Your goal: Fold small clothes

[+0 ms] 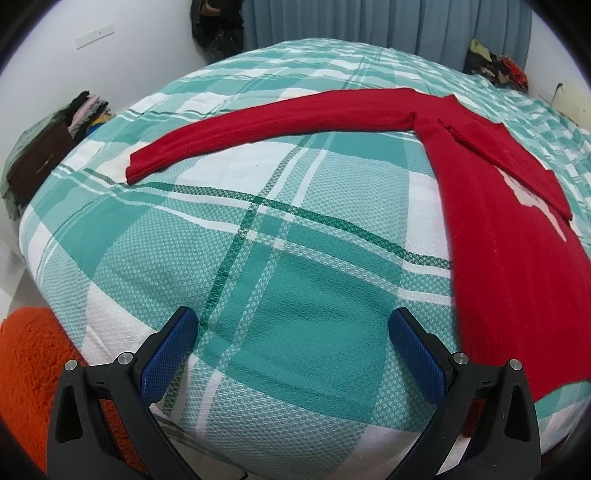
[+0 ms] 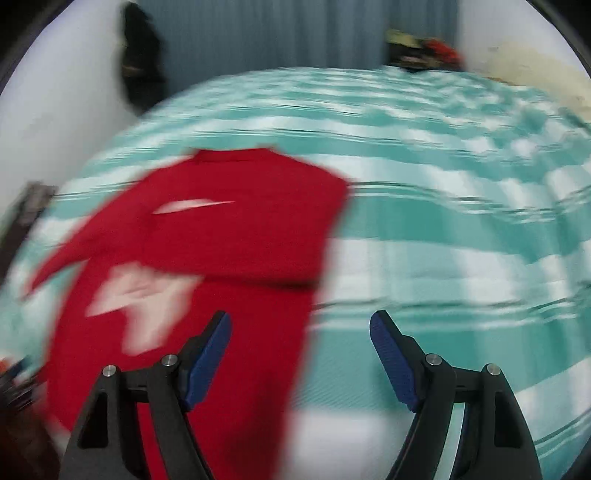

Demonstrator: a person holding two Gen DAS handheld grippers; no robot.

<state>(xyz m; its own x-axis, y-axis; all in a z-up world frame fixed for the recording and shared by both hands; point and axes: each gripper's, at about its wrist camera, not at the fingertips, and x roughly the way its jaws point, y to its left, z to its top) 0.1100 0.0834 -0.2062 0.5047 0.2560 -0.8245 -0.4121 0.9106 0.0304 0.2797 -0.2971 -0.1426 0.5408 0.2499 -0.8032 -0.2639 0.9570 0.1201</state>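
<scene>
A red long-sleeved sweater (image 1: 498,236) with a white print lies flat on the bed, its left sleeve (image 1: 258,125) stretched out toward the left and its other sleeve folded across the chest. My left gripper (image 1: 291,354) hovers open over bare bedcover, left of the sweater's hem, holding nothing. In the blurred right wrist view the same sweater (image 2: 229,251) fills the left half. My right gripper (image 2: 301,354) is open above the sweater's right edge, with nothing pinched between its blue pads (image 2: 391,362).
The bed has a teal and white checked cover (image 1: 280,258). An orange rug (image 1: 26,369) lies at its lower left. Folded clothes on a dark stand (image 1: 48,147) are at the left, a clothes pile (image 1: 495,66) at the far right, blue curtains (image 1: 369,22) behind.
</scene>
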